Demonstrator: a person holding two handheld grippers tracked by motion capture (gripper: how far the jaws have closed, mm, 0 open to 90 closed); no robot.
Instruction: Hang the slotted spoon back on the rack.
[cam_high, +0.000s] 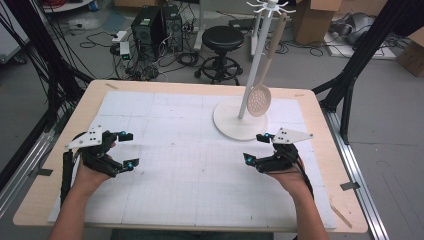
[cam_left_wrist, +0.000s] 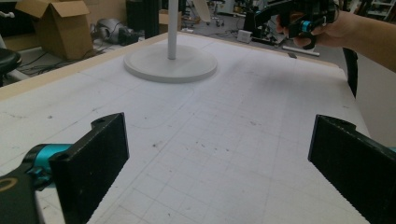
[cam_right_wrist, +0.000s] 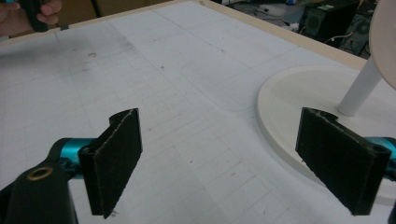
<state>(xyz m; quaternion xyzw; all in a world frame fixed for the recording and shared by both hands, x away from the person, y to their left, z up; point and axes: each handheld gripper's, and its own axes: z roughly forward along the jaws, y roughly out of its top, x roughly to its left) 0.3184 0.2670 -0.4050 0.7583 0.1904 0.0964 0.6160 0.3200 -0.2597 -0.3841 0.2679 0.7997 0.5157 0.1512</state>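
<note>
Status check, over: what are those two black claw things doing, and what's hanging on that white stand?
Left tool open, empty. Right tool open, empty, beside the stand base. Slotted spoon hanging from the stand, untouched. Mat between them bare.

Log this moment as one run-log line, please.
left hand-held gripper: open, empty | right hand-held gripper: open, empty, near stand base | slotted spoon: hanging on stand | mat: bare between grippers
</note>
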